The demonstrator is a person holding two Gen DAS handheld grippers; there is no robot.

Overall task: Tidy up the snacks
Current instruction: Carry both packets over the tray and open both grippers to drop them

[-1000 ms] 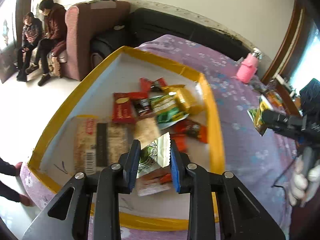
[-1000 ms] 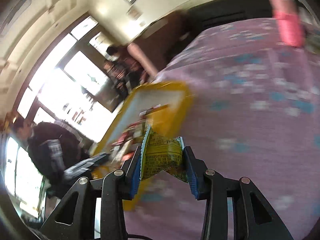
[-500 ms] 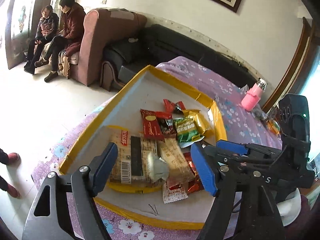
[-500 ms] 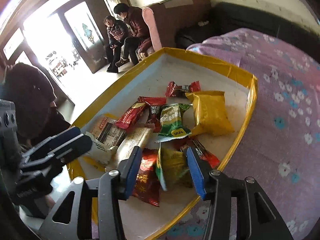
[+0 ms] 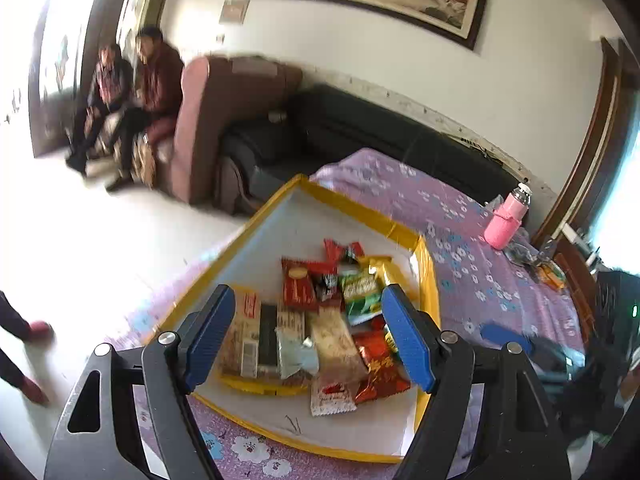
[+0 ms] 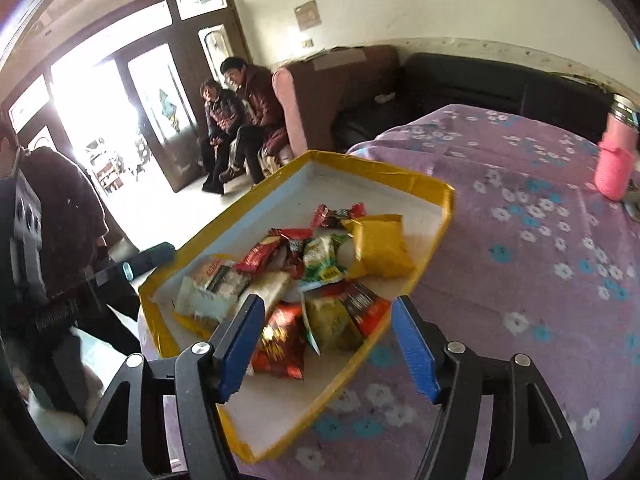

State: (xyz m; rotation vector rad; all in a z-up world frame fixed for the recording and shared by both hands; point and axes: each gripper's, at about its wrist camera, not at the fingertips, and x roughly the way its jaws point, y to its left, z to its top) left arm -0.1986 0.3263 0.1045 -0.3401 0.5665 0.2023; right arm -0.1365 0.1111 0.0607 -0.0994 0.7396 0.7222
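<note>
A shallow white tray with a yellow rim (image 5: pixel 424 276) (image 6: pixel 444 208) lies on the purple flowered cloth and holds several snack packets. Among them are a yellow pack (image 6: pixel 380 246), a green pack (image 5: pixel 360 290) (image 6: pixel 322 258), red packs (image 5: pixel 298 286) (image 6: pixel 280 338) and a long cracker pack (image 5: pixel 256 334). My left gripper (image 5: pixel 306 338) is open and empty, raised above the near part of the tray. My right gripper (image 6: pixel 328 344) is open and empty above the tray's near corner; a yellow-green packet (image 6: pixel 330 322) lies below it.
A pink bottle (image 5: pixel 506 222) (image 6: pixel 616 164) stands on the cloth at the far right. A few small items (image 5: pixel 536 262) lie beyond it. Sofas (image 5: pixel 360 128) and two seated people (image 6: pixel 240 116) are behind the table. A person stands at the left (image 6: pixel 60 216).
Both grippers let go of their packets into the tray, opened wide and pulled back and up. The yellow-green packet from the right gripper now lies in the tray.
</note>
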